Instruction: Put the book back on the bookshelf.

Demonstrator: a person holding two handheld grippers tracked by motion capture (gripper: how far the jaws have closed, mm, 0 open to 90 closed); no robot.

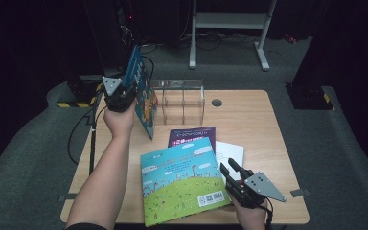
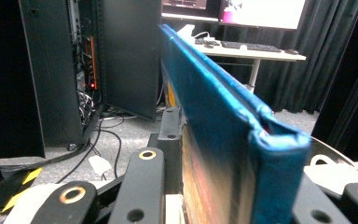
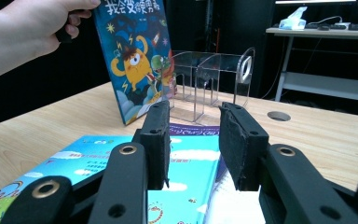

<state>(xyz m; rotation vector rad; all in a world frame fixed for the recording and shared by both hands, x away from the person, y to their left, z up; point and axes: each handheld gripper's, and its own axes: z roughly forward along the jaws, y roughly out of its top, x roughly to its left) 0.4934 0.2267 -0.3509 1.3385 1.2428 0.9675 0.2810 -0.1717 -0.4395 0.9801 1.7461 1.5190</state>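
Note:
A blue picture book with a yellow monster on its cover [image 1: 143,93] [image 3: 137,60] stands tilted, its lower corner on the wooden table [image 1: 254,124] just left of a clear acrylic rack [image 1: 182,98]. My left gripper [image 1: 120,96] is shut on the book's upper edge; in the left gripper view its blue spine [image 2: 223,116] runs between the jaws, against the left finger [image 2: 169,133]. My right gripper [image 1: 228,165] [image 3: 195,135] hovers open near the front right, nothing between its pads, over a flat green-and-blue book [image 1: 182,179] [image 3: 186,163].
A purple book [image 1: 191,134] and a white sheet [image 1: 232,152] lie partly under the green one. A round cable hole [image 1: 216,102] sits right of the rack. Dark cabinets and a desk frame stand beyond the table.

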